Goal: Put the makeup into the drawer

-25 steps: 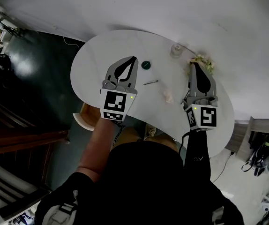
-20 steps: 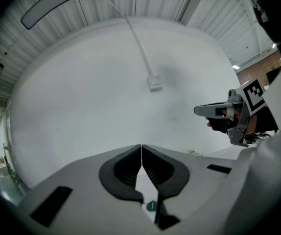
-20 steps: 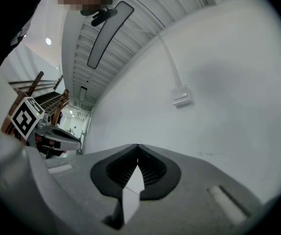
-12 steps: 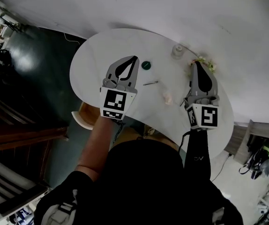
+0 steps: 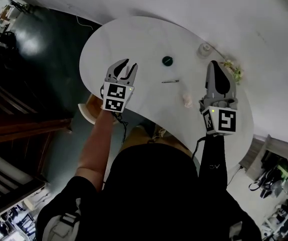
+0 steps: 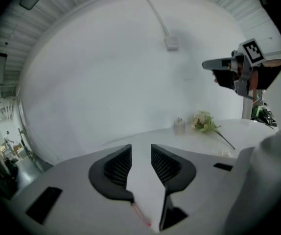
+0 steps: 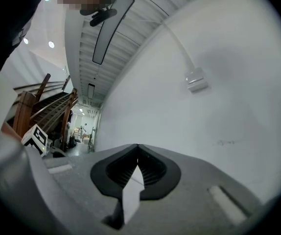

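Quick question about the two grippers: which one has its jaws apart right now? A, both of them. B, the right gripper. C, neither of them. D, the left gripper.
D: the left gripper shows a clear gap between its jaws, which have just been opening with nothing between them, while the right gripper has its jaw tips meeting and holds nothing.

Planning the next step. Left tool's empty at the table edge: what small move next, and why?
Probably dip the left tool below the white rounded table's near edge to seek the drawer: its jaws have just been opening with nothing between them, no drawer shows open, and the dark green round compact and thin dark stick lie untouched.
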`<state>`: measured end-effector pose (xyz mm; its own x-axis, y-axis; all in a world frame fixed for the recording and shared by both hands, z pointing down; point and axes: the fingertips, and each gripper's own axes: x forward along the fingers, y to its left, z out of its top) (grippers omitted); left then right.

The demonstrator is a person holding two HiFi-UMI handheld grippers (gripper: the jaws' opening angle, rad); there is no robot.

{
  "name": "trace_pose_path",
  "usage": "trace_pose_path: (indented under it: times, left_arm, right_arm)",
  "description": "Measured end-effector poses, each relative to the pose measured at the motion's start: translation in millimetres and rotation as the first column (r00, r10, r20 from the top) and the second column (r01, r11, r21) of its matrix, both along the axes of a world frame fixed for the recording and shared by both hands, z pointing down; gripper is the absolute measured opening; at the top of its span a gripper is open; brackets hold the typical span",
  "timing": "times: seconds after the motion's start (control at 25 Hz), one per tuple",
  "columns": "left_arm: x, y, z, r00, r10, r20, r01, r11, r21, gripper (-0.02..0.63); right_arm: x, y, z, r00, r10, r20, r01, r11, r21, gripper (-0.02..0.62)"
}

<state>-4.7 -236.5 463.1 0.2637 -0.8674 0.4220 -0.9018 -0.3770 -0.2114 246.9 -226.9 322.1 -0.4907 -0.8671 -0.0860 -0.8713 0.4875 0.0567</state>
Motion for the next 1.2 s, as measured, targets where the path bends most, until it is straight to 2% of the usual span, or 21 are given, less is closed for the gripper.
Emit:
trace_pose_path:
  times: [0.12,0.28,0.4,0.56,0.64,0.72,0.88,0.92,1.04,1.2]
  left_arm:
    - [-22,9,58,0.998,-0.055,0.001,0.055,0.989,-0.136,0.130]
    - [-44,26,114,0.990,-0.142,-0.005,0.135,0.951,-0.278,0.135]
    - [-55,34,141,0.982,-0.189,-0.003,0.176,0.919,-0.352,0.135]
    - [-64,43,178,0.976,-0.210,0.051,0.211,0.875,-0.436,0.135]
    - [-65,49,190,0.973,-0.229,0.037,0.219,0.857,-0.466,0.127]
    - [-59,50,192,0.975,-0.222,0.017,0.205,0.863,-0.462,0.044]
    - [-58,51,187,0.969,-0.247,0.010,0.224,0.861,-0.456,0.040]
    - [-58,50,182,0.969,-0.246,0.005,0.222,0.867,-0.446,0.040]
    - [-47,35,143,0.976,-0.218,-0.020,0.198,0.916,-0.349,0.040]
    - [-20,10,58,0.986,-0.147,-0.073,0.135,0.980,-0.149,0.040]
  right_arm:
    - [-13,-3,4,1.000,-0.030,-0.007,0.030,1.000,-0.009,0.005]
    - [-25,-4,9,0.998,-0.059,-0.024,0.059,0.998,-0.022,0.005]
    - [-31,-2,12,0.997,-0.076,-0.029,0.075,0.997,-0.032,0.005]
    - [-31,2,12,0.997,-0.075,-0.035,0.074,0.997,-0.036,0.005]
    - [-29,2,14,0.997,-0.073,-0.039,0.071,0.997,-0.042,0.005]
    - [-27,4,16,0.997,-0.070,-0.044,0.068,0.997,-0.045,0.005]
    - [-23,8,16,0.997,-0.061,-0.046,0.059,0.997,-0.046,0.005]
    - [-22,9,17,0.997,-0.059,-0.045,0.057,0.997,-0.046,0.005]
    - [-19,9,21,0.997,-0.057,-0.041,0.055,0.997,-0.055,0.005]
    - [-21,11,17,0.998,-0.061,-0.032,0.060,0.997,-0.045,0.005]
